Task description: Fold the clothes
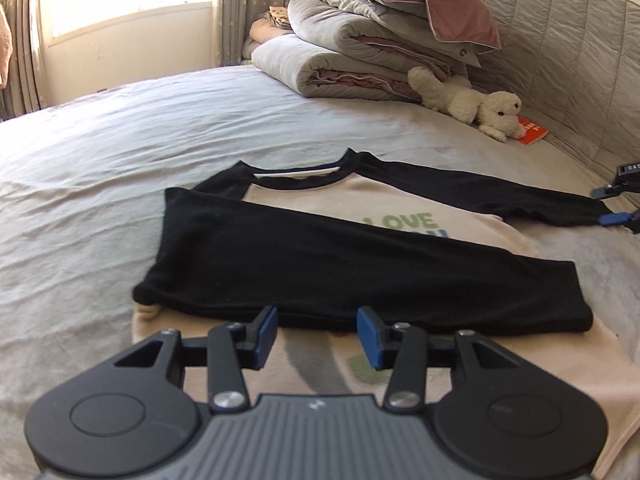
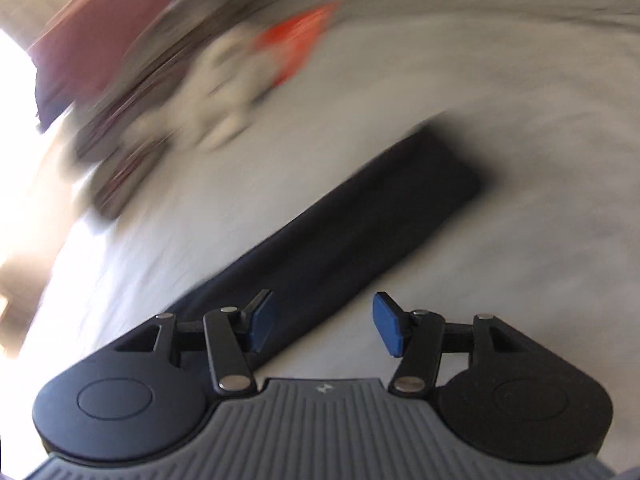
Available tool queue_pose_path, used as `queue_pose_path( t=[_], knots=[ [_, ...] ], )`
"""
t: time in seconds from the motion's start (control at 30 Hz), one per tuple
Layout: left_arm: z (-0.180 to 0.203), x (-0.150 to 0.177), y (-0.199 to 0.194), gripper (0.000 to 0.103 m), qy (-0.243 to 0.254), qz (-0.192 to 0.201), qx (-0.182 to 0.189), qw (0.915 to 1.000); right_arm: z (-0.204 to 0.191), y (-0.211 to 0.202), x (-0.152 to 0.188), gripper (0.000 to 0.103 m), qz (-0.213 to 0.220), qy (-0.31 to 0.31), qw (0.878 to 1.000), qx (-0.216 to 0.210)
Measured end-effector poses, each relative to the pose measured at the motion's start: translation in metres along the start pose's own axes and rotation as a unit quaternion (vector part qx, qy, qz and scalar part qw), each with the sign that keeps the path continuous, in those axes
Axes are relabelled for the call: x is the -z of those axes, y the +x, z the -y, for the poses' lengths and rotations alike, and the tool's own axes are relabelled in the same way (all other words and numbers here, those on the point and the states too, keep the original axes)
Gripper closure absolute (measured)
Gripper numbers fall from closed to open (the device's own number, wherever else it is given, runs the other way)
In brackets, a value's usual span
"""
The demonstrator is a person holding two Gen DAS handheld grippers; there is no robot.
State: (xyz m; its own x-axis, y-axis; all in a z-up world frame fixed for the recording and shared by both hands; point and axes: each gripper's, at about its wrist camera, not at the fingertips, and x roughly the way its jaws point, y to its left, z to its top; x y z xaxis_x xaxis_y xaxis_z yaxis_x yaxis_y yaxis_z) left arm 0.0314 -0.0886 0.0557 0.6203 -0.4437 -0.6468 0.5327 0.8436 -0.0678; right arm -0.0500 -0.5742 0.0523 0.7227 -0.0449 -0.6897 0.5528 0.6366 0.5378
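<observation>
Tools first: your left tool (image 1: 317,334) hung spread and empty over the cream raglan shirt with black sleeves (image 1: 400,200), one sleeve folded across its chest on the grey bed (image 1: 100,160). Your right tool (image 2: 320,326) gaped above the other black sleeve (image 2: 360,224), in blurred view.

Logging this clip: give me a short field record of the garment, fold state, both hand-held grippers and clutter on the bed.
garment: raglan shirt, cream body, black sleeves, flat on bed
fold state: one sleeve folded across the body; other sleeve stretched out
left hand-held gripper: open, over the shirt's lower part
right hand-held gripper: open, at the outstretched sleeve; view blurred
clutter: plush dog, folded quilts, red book
</observation>
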Motion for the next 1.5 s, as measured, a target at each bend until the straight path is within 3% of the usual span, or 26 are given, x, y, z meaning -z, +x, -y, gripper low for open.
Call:
queue_pose_path(
  t=[0.07, 0.17, 0.37, 0.57, 0.67, 0.8, 0.87, 1.03, 1.1, 1.23, 1.4, 1.5],
  knots=[
    [0.008, 0.003, 0.001, 0.058, 0.006, -0.003, 0.007, 1.0000, -0.036, 0.002, 0.017, 0.045, -0.023, -0.092, 0.995, -0.037],
    [0.019, 0.006, 0.002, 0.057, 0.016, -0.007, 0.018, 0.9997, -0.079, 0.001, 0.044, 0.045, -0.041, -0.216, 0.973, -0.070],
    [0.039, 0.013, 0.003, 0.057, 0.037, -0.012, 0.036, 0.9986, -0.089, 0.006, 0.057, 0.045, -0.068, -0.223, 0.970, -0.071],
    [0.056, 0.015, 0.005, 0.057, 0.060, -0.006, 0.053, 0.9967, -0.114, 0.002, 0.084, 0.046, -0.080, -0.289, 0.948, -0.107],
    [0.062, 0.016, 0.007, 0.057, 0.067, -0.007, 0.054, 0.9963, -0.141, 0.006, 0.115, 0.053, -0.097, -0.357, 0.919, -0.133],
    [0.062, 0.016, 0.008, 0.057, 0.064, -0.011, 0.050, 0.9967, -0.168, 0.002, 0.155, 0.064, -0.099, -0.451, 0.870, -0.173],
    [0.055, 0.015, 0.007, 0.057, 0.046, -0.015, 0.043, 0.9979, -0.178, 0.001, 0.173, 0.064, -0.090, -0.495, 0.845, -0.181],
    [0.042, 0.014, 0.007, 0.057, 0.020, -0.021, 0.029, 0.9992, -0.190, 0.014, 0.213, 0.065, -0.081, -0.595, 0.787, -0.140],
    [0.038, 0.013, 0.007, 0.057, 0.016, -0.022, 0.026, 0.9993, -0.192, 0.020, 0.222, 0.067, -0.081, -0.614, 0.776, -0.124],
    [0.033, 0.011, 0.005, 0.057, 0.010, -0.021, 0.026, 0.9994, -0.195, 0.036, 0.227, 0.095, -0.085, -0.623, 0.773, -0.087],
    [0.028, 0.009, 0.002, 0.057, 0.004, -0.019, 0.029, 0.9994, -0.198, 0.023, 0.217, 0.097, -0.088, -0.599, 0.791, -0.088],
    [0.024, 0.007, -0.002, 0.057, 0.000, -0.013, 0.030, 0.9995, -0.198, 0.003, 0.210, 0.097, -0.083, -0.576, 0.804, -0.119]
  ],
)
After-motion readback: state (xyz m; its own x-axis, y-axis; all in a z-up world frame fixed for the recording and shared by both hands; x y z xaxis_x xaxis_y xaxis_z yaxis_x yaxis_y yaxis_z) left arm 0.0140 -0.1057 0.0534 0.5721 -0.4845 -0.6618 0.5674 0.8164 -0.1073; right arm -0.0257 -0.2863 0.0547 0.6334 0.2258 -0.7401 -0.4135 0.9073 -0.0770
